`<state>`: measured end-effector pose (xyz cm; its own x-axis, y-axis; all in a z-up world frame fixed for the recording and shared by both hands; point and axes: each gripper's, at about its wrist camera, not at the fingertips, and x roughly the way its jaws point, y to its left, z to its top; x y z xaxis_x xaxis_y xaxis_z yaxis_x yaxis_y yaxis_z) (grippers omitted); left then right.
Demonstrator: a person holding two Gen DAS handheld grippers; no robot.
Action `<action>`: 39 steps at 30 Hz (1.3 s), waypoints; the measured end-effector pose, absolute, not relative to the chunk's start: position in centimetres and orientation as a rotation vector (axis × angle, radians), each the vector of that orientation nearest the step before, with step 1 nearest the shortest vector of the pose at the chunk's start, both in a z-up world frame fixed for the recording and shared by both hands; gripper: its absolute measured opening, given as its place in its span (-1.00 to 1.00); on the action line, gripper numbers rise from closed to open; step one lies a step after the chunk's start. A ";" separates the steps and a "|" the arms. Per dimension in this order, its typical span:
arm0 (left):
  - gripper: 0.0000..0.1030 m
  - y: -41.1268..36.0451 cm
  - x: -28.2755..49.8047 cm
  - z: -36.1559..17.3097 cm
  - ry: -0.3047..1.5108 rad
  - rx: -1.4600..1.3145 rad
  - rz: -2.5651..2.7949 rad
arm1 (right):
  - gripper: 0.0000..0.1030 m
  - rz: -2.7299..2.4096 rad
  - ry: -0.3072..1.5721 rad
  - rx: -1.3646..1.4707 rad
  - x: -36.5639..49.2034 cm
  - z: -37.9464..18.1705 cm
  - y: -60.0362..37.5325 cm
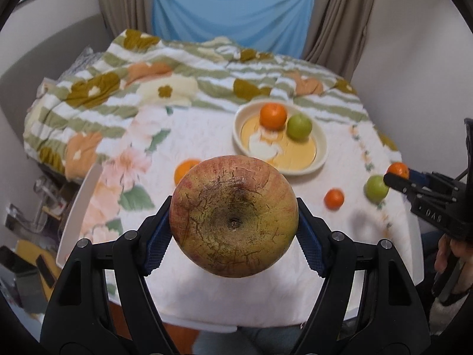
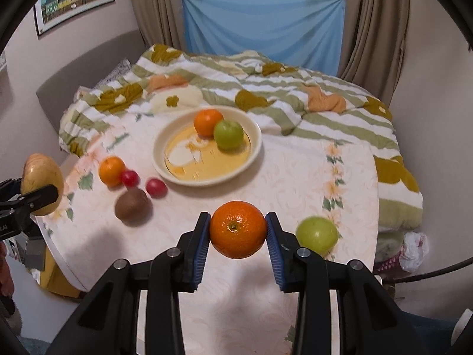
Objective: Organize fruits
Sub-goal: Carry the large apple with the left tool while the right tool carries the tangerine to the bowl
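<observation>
The big apple (image 1: 233, 217), nearest, sits clamped across its middle in the left gripper (image 1: 233, 230) above the near table (image 2: 295, 177), looking heavy and firm, while the right gripper (image 2: 238, 233) pinches a lighter, softer orange (image 2: 238, 229) short of the plate (image 2: 254, 151).

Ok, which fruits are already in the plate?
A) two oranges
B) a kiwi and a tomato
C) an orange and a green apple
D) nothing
C: the plate holds just an orange and a green apple, side by side at its far edge.
</observation>
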<state>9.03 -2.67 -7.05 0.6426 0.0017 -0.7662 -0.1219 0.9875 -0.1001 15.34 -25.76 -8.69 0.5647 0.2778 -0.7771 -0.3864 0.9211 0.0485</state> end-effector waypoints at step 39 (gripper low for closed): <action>0.61 -4.6 32.8 -15.9 1.001 0.242 -0.402 | -0.33 0.050 0.996 0.078 24.8 -12.1 -21.4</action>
<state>32.78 -4.61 -15.92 0.4750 -0.2155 -0.8532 0.4340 0.9008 0.0141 24.76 -21.36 -12.09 0.5432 0.0773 -0.8360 -0.0060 0.9961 0.0882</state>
